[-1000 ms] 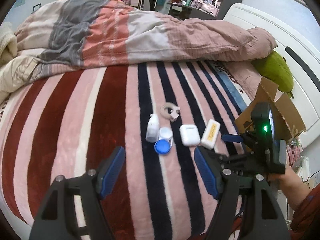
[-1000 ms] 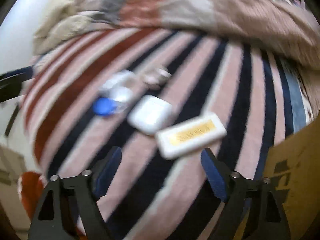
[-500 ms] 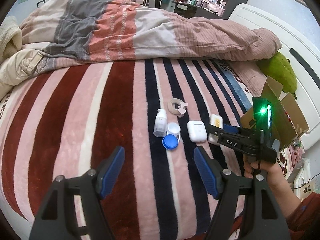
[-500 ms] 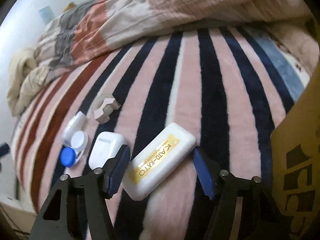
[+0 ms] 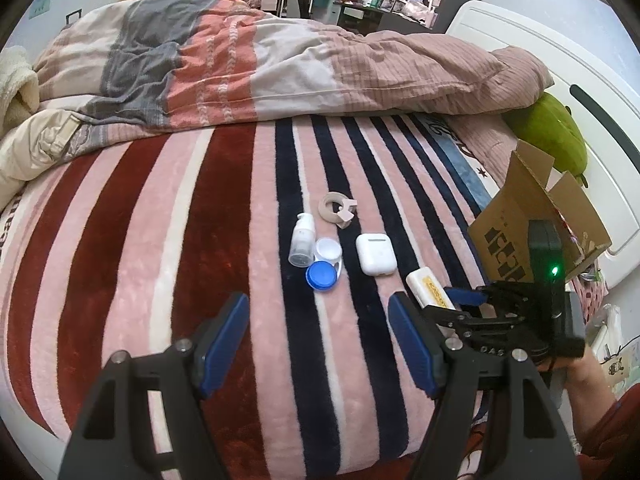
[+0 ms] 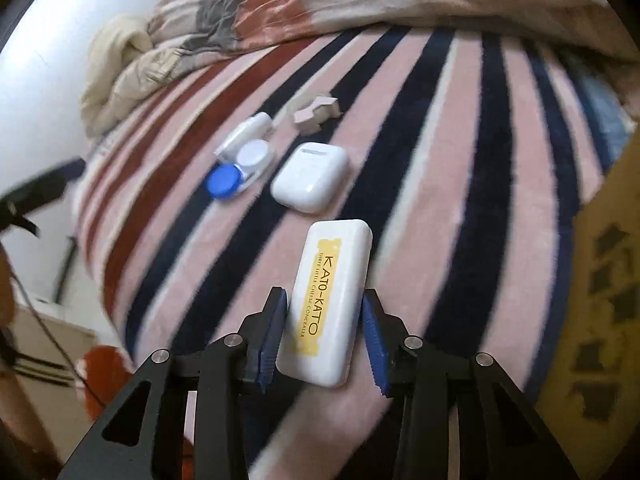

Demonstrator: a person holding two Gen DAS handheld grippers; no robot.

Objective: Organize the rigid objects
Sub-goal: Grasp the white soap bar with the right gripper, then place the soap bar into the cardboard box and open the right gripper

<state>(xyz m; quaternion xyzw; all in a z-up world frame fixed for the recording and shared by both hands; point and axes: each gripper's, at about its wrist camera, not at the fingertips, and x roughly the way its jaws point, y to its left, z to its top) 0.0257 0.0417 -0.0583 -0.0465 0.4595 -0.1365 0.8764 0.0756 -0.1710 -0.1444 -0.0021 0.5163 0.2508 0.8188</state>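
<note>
step: my right gripper point(image 6: 324, 334) clamped on concealer case point(image 6: 330, 304) | left gripper point(image 5: 318, 336) gaping, idle | next: lift, swing toward box point(image 5: 516, 220) at 3 o'clock

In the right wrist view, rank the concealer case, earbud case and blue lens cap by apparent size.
1. Concealer case, largest, though it is nearest the camera, between the right hand-held gripper fingers.
2. Earbud case.
3. Blue lens cap, plainly smallest.
</note>
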